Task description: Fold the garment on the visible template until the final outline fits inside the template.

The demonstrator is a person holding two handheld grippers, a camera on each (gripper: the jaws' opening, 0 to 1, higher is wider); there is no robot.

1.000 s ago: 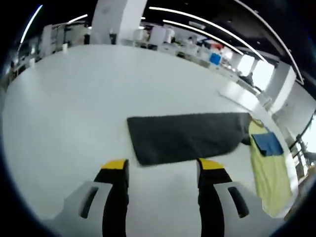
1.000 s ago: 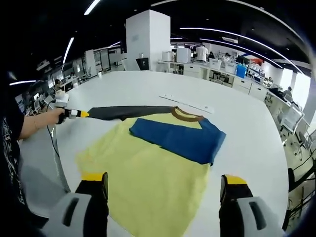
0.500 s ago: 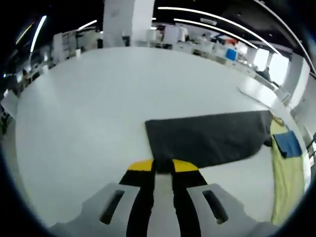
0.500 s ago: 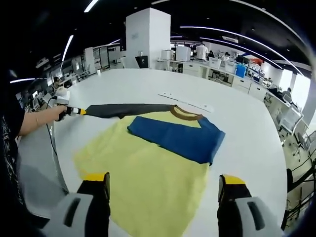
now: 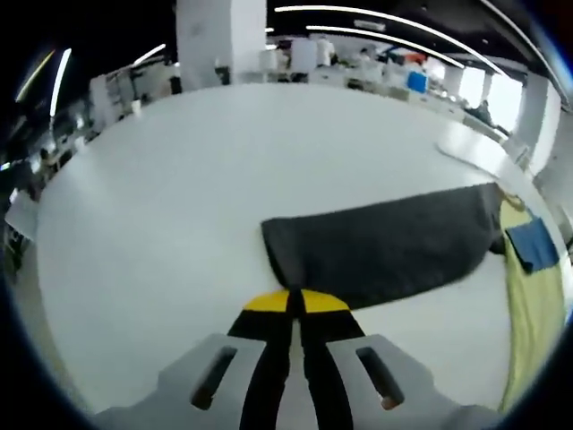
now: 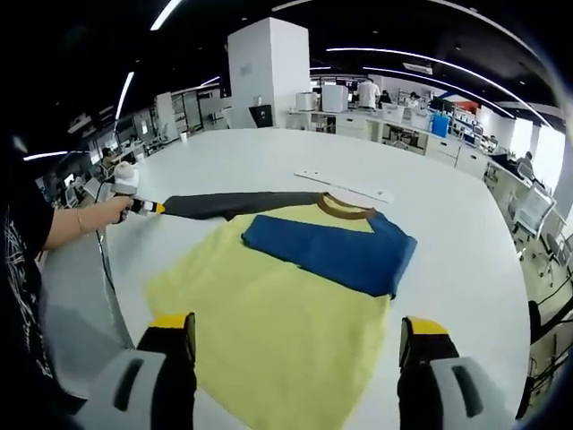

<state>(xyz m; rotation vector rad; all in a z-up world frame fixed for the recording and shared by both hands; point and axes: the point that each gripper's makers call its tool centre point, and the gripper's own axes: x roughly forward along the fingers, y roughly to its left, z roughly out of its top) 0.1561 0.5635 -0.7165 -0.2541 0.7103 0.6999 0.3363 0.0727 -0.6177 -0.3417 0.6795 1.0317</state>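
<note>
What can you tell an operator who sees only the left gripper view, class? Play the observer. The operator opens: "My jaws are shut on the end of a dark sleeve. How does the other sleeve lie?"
Observer: In the right gripper view, the blue sleeve lies folded across the chest of the yellow body, just below the brown collar.
Operator: What is the right gripper doing?
Observer: The right gripper is open, with its jaws wide apart over the yellow body's near edge, and it holds nothing.
Operator: Is my sleeve stretched out?
Observer: Yes. The dark sleeve runs out flat on the table from the shoulder to the left gripper.
</note>
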